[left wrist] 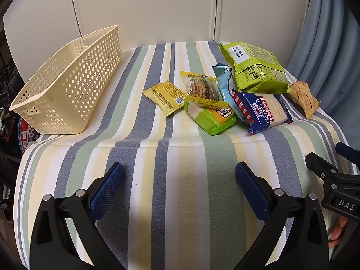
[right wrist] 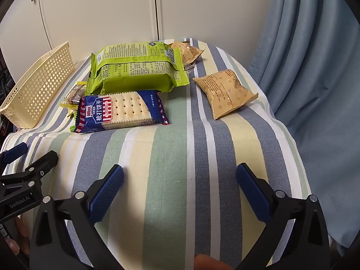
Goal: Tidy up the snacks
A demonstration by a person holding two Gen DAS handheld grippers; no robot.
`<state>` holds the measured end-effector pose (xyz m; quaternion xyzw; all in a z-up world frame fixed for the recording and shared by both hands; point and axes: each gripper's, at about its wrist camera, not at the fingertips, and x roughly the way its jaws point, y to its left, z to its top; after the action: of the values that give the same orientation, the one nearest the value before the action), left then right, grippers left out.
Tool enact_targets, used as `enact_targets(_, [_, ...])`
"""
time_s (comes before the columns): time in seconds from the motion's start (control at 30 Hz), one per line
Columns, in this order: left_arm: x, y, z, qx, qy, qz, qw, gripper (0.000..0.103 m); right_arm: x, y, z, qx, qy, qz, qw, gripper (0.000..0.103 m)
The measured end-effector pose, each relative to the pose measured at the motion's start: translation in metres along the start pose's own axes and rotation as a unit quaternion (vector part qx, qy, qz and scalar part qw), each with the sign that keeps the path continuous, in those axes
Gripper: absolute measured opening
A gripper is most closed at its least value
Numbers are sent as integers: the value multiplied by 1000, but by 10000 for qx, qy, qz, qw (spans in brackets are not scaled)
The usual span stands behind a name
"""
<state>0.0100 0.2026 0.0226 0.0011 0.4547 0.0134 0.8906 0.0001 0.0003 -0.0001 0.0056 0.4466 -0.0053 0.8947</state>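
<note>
Left wrist view: left gripper (left wrist: 179, 180) spread apart, holding nothing, above the striped cloth (left wrist: 171, 157).
Basket (left wrist: 67, 85): far left of the snack pile (left wrist: 216, 94).
Right wrist view: right gripper (right wrist: 180, 180) fingers apart, empty.
Cracker packet (right wrist: 121, 112): right of the basket (right wrist: 38, 85), touching the green bag (right wrist: 137, 69).
Tan pouch (right wrist: 225, 93): well right of the basket.

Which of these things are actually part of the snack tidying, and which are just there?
Part of the job:
cream basket
blue cracker pack
big green bag
tan packets
small yellow packet
left hand-held gripper, right hand-held gripper, both open

Just there:
striped cloth
blue curtain
white cupboard doors
</note>
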Motion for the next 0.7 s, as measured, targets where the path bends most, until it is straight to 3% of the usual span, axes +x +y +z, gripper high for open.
enact_targets(0.7, [-1, -1, 0, 5, -17, 8, 10000, 101, 0, 0, 0, 10, -8, 15, 10000, 98])
